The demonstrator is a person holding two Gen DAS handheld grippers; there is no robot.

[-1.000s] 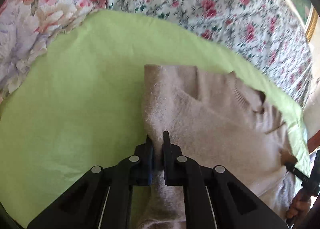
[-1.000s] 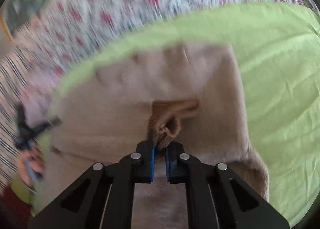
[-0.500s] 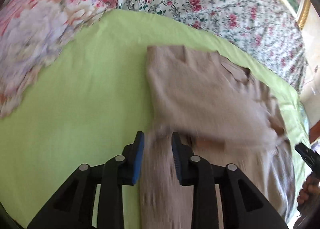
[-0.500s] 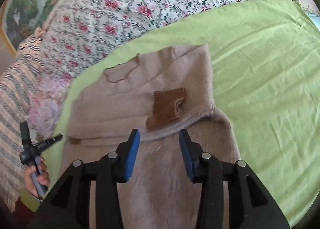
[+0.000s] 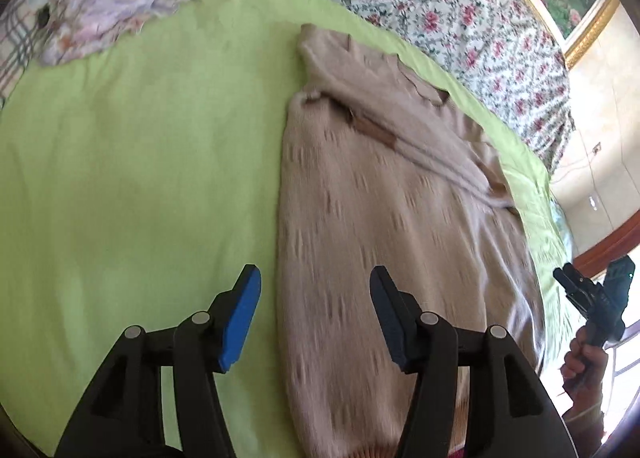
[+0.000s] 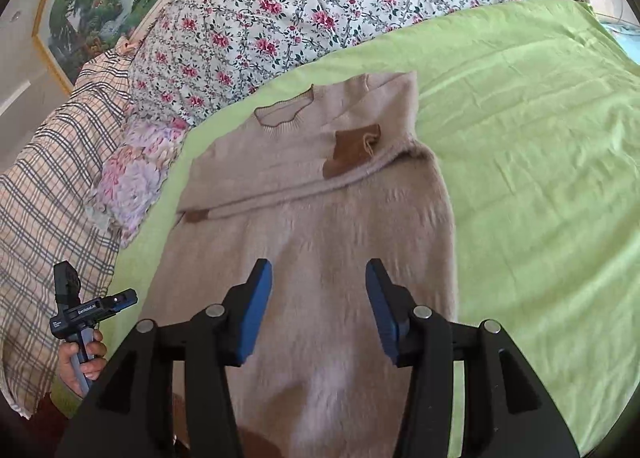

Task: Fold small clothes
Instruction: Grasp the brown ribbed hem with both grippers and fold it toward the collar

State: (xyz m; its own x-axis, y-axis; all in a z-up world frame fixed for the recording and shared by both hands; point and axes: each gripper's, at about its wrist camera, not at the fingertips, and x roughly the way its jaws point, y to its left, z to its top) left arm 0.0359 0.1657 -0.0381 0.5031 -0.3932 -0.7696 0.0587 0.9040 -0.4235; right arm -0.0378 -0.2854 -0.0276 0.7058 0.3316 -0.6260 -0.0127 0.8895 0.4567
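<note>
A lime-green sheet [image 6: 540, 162] covered the bed, spreading out ahead of both grippers. On it lay the beige knit sweater [image 6: 320, 218], stretching forward from beneath the tools, its sleeves folded across the chest, brown cuff [image 6: 354, 148] far ahead near the neckline. The right gripper [image 6: 319, 308] hung above the sweater's lower body, jaws spread wide and empty. The left gripper [image 5: 316, 316] hung likewise parted, holding nothing, straddling the sweater's left edge, its left finger over bare sheet.
</note>
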